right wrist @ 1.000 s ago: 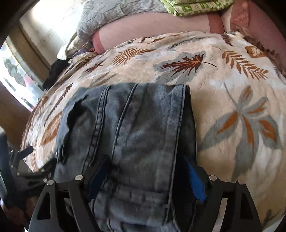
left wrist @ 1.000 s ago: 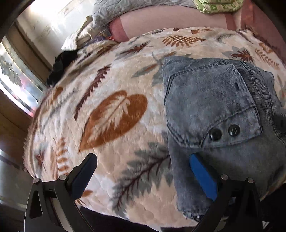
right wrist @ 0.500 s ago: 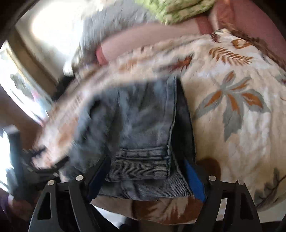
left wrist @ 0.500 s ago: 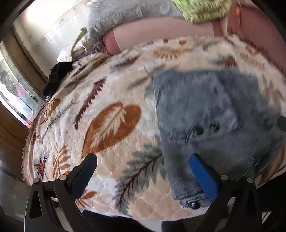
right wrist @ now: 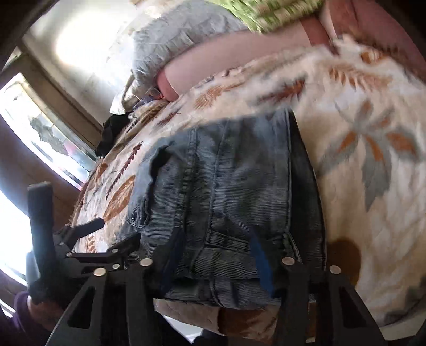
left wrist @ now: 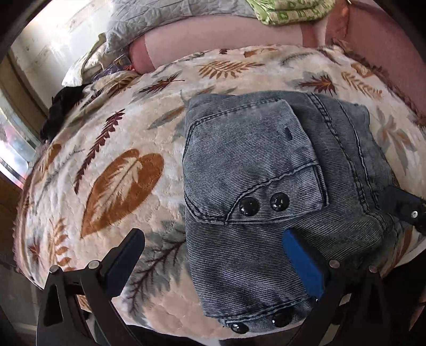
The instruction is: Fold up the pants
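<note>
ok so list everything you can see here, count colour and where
pants: one, grey-blue denim, folded, on the blanket near its front edge
blanket: one, cream with brown and grey leaves, covering the bed
grey quilt: one, at the far end
green cloth: one, green patterned, far end, right of the quilt
black cloth: one, at the blanket's far left edge
left tongs: one, black with blue pads, open, right finger over the pants
right tongs: one, black with blue pads, closed on the pants' near edge
</note>
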Motion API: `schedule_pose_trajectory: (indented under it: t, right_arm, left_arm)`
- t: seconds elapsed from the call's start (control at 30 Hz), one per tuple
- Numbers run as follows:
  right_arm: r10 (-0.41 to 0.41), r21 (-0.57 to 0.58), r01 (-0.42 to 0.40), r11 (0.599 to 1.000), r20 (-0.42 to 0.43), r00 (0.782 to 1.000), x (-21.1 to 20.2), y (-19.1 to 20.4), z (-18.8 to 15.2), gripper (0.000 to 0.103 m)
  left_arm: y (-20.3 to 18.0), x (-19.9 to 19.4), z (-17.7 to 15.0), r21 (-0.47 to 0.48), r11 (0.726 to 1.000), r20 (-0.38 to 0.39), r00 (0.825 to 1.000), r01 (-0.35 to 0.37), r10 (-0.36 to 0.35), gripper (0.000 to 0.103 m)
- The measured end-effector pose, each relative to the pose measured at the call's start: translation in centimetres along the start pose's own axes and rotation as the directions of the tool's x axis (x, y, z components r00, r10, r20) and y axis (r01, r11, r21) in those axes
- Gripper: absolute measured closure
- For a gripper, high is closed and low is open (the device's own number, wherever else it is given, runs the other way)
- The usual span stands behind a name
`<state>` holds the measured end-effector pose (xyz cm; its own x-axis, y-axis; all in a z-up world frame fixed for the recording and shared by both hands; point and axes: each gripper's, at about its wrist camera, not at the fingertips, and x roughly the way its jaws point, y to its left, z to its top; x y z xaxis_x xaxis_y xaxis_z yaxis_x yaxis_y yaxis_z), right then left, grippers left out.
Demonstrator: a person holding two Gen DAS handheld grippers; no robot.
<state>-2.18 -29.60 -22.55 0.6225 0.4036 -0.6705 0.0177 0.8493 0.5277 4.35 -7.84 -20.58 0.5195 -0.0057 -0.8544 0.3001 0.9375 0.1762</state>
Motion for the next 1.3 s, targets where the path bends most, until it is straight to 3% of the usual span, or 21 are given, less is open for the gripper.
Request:
schedule_pose_trajectory:
  t: [0.1,0.3,0.37,0.47,0.57,0.7,0.77,0.83,0.9,1.17,1.3]
  right_arm:
    - [0.033,0.015,-0.032,0.999,-0.006,0.999,-0.4,-1.0,-0.1,0.05]
    - [0.018,-0.026,-0.018,0.999,-0.013,1.0,-1.2,-0.7,-1.0,0.05]
    - [0.023,-0.003,-0.023,1.0,-0.013,1.0,-1.6,-0.6,-0.9,0.049]
    - [0.008,0.01,-0.009,1.0,0.042,0.999,-2.5,-0.1,-0.5,0.049]
    - [0.019,-0.064,-0.014,0.998,0.081,0.997,-2.7,1.9,-0.4,0.049]
    - [0.014,-0.183,-0.003,0.983,0.059,0.998,-1.5,4.9,-0.9,0.049]
    - [-0.01,-0.227,0.016,0.974,0.027,1.0,-0.5,5.8,-1.6,0.049]
    - [-0.068,-0.268,0.059,0.962,-0.026,0.997,1.1,6.0,-2.1,0.049]
    - [-0.091,-0.31,0.083,0.947,-0.011,0.996,1.1,6.4,-2.7,0.049]
    - [-0.039,-0.275,0.051,0.96,0.049,0.998,-0.8,6.3,-2.6,0.049]
    - [-0.082,-0.321,0.086,0.943,0.026,0.996,0.4,7.2,-2.9,0.047]
  left_arm:
    - [0.5,0.2,-0.3,-0.019,1.0,-0.005,1.0,0.016,-0.016,0.0]
    - [1.6,-0.1,-0.9,-0.023,1.0,-0.034,0.999,0.016,-0.017,0.0]
    - [2.3,-0.4,-0.5,-0.028,1.0,-0.058,0.998,-0.013,0.011,0.0]
    - [3.3,-1.5,0.0,-0.036,0.997,-0.027,0.998,-0.063,0.062,0.0]
    - [4.3,-2.3,0.1,-0.043,0.995,-0.006,0.996,-0.093,0.093,0.0]
    - [5.0,-0.9,-1.0,-0.038,0.991,-0.051,0.991,-0.126,0.124,0.0]
    - [5.0,0.1,-1.8,-0.03,0.993,-0.08,0.99,-0.117,0.115,0.0]
    - [5.1,0.1,-2.3,-0.033,0.993,-0.059,0.992,-0.111,0.108,0.0]
    - [5.1,0.0,-2.2,-0.02,0.993,-0.066,0.992,-0.113,0.111,0.0]
    - [4.6,-1.6,-1.8,-0.011,0.993,-0.036,0.993,-0.114,0.113,0.0]
    - [3.5,-0.7,-2.3,0.037,0.991,-0.048,0.99,-0.129,0.13,0.0]
